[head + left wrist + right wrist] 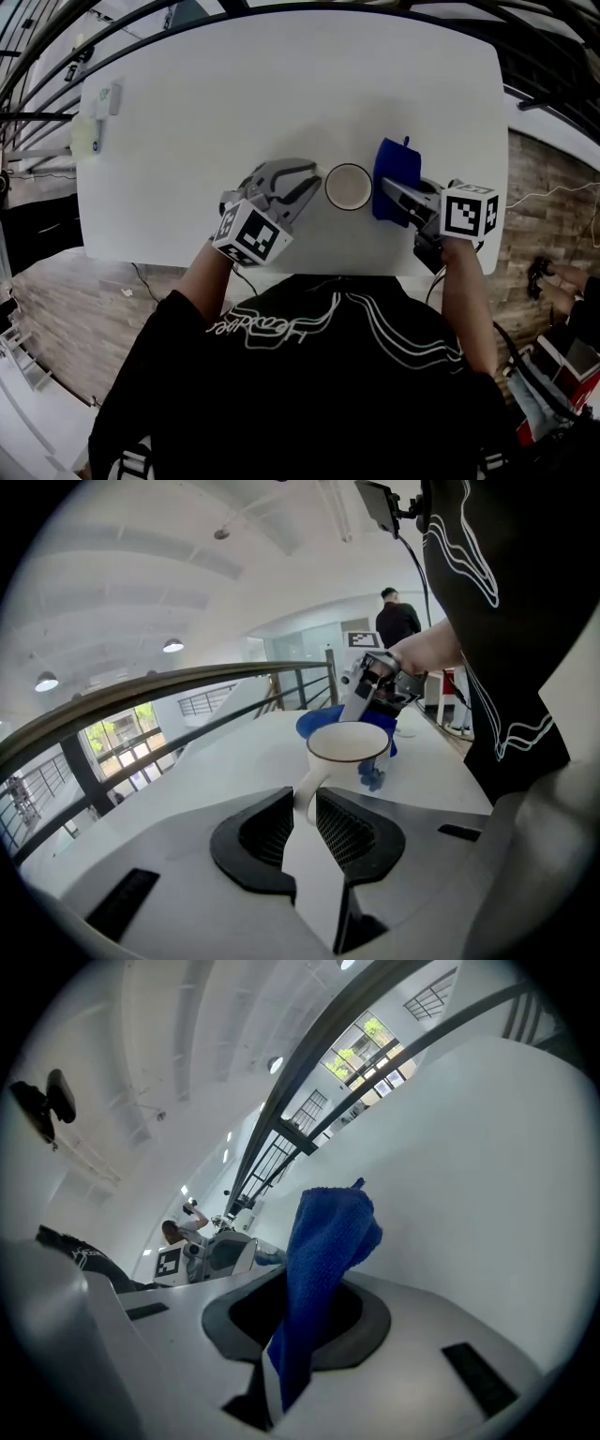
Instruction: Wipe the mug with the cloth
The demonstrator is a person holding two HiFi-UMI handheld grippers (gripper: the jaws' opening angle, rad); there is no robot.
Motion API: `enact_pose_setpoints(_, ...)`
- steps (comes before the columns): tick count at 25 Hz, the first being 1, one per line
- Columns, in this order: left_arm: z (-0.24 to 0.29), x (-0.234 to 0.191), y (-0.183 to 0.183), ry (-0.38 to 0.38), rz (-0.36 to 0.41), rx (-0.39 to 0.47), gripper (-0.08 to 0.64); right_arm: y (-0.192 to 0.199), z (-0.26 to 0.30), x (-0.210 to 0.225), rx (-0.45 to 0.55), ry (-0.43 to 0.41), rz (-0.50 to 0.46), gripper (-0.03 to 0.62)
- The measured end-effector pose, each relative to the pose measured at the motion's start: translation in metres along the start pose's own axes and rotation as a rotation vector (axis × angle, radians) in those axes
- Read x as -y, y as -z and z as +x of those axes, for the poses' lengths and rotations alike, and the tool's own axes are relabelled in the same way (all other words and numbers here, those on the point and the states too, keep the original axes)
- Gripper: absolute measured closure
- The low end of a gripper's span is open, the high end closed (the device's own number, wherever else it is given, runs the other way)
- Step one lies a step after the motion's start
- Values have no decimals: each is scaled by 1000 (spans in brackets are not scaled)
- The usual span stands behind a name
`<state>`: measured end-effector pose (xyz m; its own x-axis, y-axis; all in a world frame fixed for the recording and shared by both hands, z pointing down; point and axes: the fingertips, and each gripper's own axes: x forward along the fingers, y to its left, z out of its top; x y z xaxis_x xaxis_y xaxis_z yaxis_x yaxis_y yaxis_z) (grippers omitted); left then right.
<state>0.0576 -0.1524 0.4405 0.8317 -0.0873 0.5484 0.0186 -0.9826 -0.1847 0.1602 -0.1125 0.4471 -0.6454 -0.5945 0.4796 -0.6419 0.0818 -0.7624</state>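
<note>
A white mug with a dark rim stands upright near the front edge of the white table. My left gripper comes in from the left and is shut on the mug's handle, which sits between its black pads. In the left gripper view the mug is just beyond the left gripper. Right of the mug, my right gripper is shut on a blue cloth. In the right gripper view, the cloth stands up out of the right gripper. Cloth and mug look very close; I cannot tell whether they touch.
Small white and pale green items lie at the table's far left corner. The table's front edge runs just below both grippers. A person's hand shows at the right over the wooden floor. Dark railings run behind the table.
</note>
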Motion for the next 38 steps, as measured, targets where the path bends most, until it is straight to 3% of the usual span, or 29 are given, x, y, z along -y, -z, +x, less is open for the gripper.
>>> enact_pose_setpoints(9,3,-6,1,22,-25,1,491,-31,-15,-37,36,-153,-88,538)
enact_pose_setpoints(18,12,-21,-1,28,-85,23,491,-35,-2,-45,-44,-229,-162,538)
enact_pose_setpoints(31,18,-28,-3,33,-177,72,491,-31,17,-31,-100,-267,-119,538)
enact_pose_setpoints(38,20,-30,3,20,-195,54,491,-26,37,-10,-180,-198,-115,538)
